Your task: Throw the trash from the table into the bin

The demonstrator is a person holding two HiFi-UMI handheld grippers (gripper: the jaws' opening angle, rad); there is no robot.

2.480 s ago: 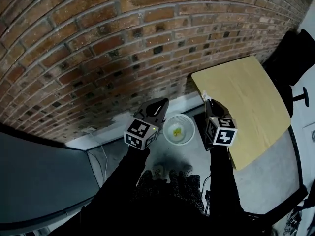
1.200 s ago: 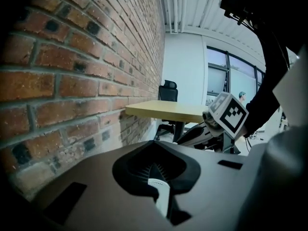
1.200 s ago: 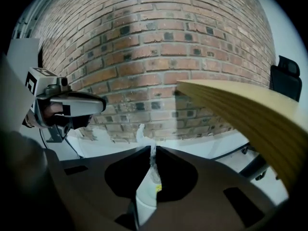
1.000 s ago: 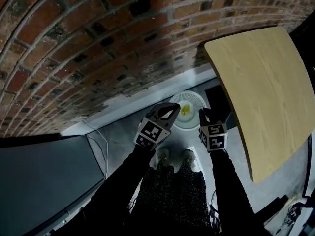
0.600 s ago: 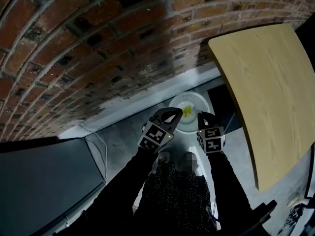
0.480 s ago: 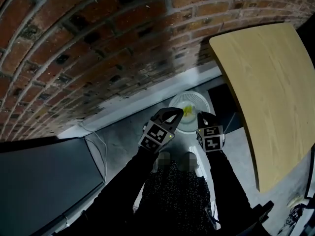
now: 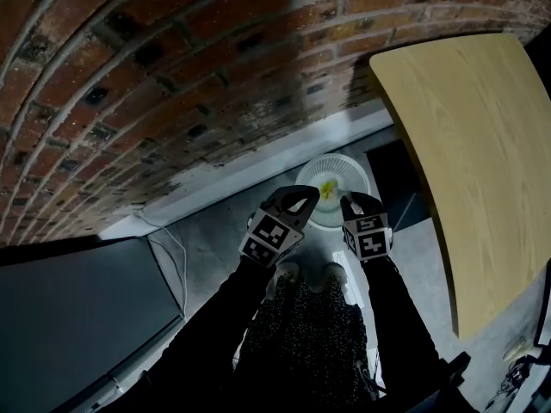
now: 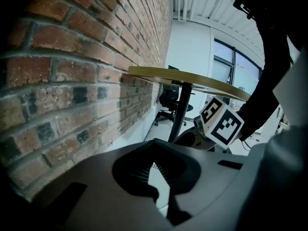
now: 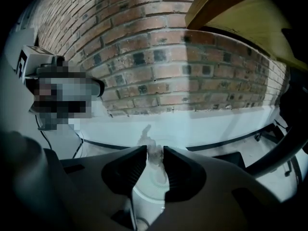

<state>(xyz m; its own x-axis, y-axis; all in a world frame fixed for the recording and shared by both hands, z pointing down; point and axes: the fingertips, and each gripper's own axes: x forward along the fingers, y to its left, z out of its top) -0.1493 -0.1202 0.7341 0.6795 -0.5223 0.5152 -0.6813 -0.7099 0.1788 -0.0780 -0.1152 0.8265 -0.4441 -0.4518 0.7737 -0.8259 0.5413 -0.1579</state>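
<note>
Right hand-held gripper [image 7: 353, 203]: jaws have just been opening, and a crumpled clear scrap [image 9: 155, 154] sits loosely between the tips. I hold it pointed down over the white bin [image 7: 344, 161] at frame centre, so the scrap should drop inside beside the yellow-green trash [image 7: 328, 186]. Left hand-held gripper [image 7: 303, 198]: jaws together, nothing in them, parked at the bin's left rim, clear of the drop path. Counter [image 7: 465, 144], right of frame: no trash in view. Judgement: release step, task nearly finished.
</note>
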